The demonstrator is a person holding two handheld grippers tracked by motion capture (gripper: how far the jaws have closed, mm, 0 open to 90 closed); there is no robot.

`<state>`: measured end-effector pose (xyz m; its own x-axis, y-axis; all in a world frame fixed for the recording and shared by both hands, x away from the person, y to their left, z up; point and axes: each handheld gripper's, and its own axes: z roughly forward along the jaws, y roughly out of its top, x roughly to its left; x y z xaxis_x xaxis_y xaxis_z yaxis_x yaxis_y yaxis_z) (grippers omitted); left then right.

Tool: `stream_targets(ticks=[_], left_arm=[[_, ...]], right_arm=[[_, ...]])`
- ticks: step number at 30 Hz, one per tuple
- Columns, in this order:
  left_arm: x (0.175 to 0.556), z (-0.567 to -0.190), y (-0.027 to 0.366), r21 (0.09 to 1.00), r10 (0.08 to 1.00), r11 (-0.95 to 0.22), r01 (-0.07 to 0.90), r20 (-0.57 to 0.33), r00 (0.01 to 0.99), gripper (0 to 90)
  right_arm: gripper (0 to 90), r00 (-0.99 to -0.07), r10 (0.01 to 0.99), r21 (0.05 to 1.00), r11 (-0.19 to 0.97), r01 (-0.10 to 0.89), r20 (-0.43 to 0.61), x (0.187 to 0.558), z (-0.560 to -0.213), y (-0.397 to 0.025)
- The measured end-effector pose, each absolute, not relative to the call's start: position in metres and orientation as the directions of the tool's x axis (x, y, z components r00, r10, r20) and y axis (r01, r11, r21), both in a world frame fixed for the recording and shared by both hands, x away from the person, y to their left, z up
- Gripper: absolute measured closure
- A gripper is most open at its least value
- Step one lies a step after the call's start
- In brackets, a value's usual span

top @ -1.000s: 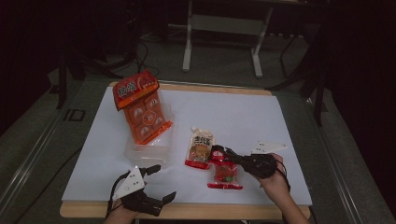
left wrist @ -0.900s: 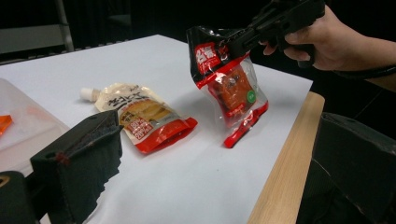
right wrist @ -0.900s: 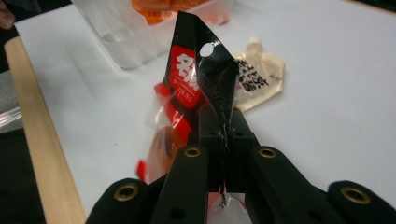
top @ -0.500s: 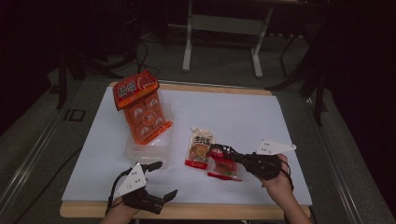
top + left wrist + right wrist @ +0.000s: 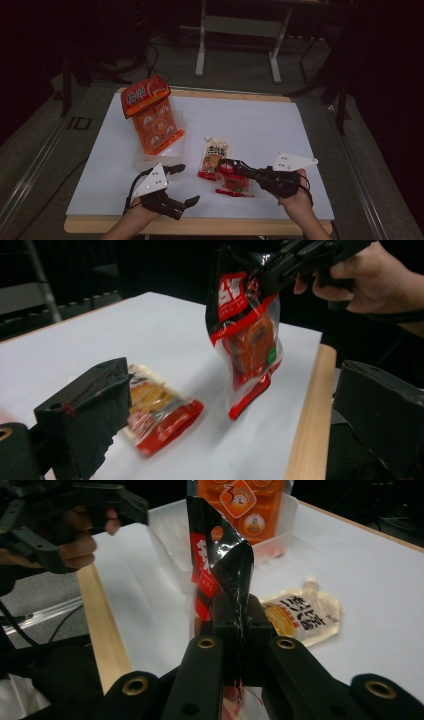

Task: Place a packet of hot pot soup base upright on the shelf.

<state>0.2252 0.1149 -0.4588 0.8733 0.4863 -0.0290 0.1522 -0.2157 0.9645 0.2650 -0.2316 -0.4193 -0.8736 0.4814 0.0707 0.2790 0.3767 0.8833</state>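
Note:
My right gripper [image 5: 227, 165] is shut on the top edge of a red and black snack packet [image 5: 235, 184], which hangs just above the white table [image 5: 250, 120]. In the right gripper view the packet [image 5: 220, 565] stands up between the closed jaws. In the left gripper view the same packet [image 5: 247, 335] dangles in the air. My left gripper [image 5: 184, 185] is open near the front edge, left of the packet, with nothing between its fingers. A pale pouch [image 5: 214, 155] with a red bottom lies flat beside the packet, and also appears as the pouch [image 5: 155, 412] and the pouch [image 5: 300, 615].
A clear plastic bin [image 5: 150, 155] at mid left holds a large orange multipack [image 5: 152, 120] that leans upright. The table's wooden front edge [image 5: 200, 226] runs just below both hands. Table legs and cables stand on the dark floor behind.
The right gripper has lifted the red packet off the table and tilted it up. The left gripper has opened a bit and shifted slightly right.

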Motion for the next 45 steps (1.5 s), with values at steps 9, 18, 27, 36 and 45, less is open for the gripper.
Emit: stream_targets(ticks=[9, 18, 27, 36, 45], left_arm=[[0.235, -0.444, 0.102, 0.967, 0.452, -0.215, 0.137, -0.026, 0.892, 6.9], [0.242, -0.445, 0.088, 0.961, 0.425, -0.246, 0.131, -0.014, 0.905, 25.9], [0.252, -0.439, 0.081, 0.961, 0.395, -0.246, 0.127, -0.02, 0.919, 47.0], [0.254, -0.441, 0.075, 0.957, 0.371, -0.263, 0.124, -0.018, 0.929, 62.6], [0.258, -0.442, 0.075, 0.957, 0.36, -0.263, 0.123, -0.021, 0.933, 82.8]], right_arm=[[88.7, -0.885, 0.457, 0.887, 0.37, 0.275, 0.084, 0.261, -0.418, -0.228], [88.7, -0.897, 0.434, 0.886, 0.378, 0.269, 0.087, 0.258, -0.417, -0.221], [88.7, -0.906, 0.415, 0.889, 0.378, 0.257, 0.085, 0.256, -0.416, -0.215], [88.7, -0.911, 0.404, 0.888, 0.383, 0.252, 0.084, 0.255, -0.417, -0.213], [88.6, -0.913, 0.397, 0.886, 0.386, 0.258, 0.092, 0.255, -0.42, -0.212]])
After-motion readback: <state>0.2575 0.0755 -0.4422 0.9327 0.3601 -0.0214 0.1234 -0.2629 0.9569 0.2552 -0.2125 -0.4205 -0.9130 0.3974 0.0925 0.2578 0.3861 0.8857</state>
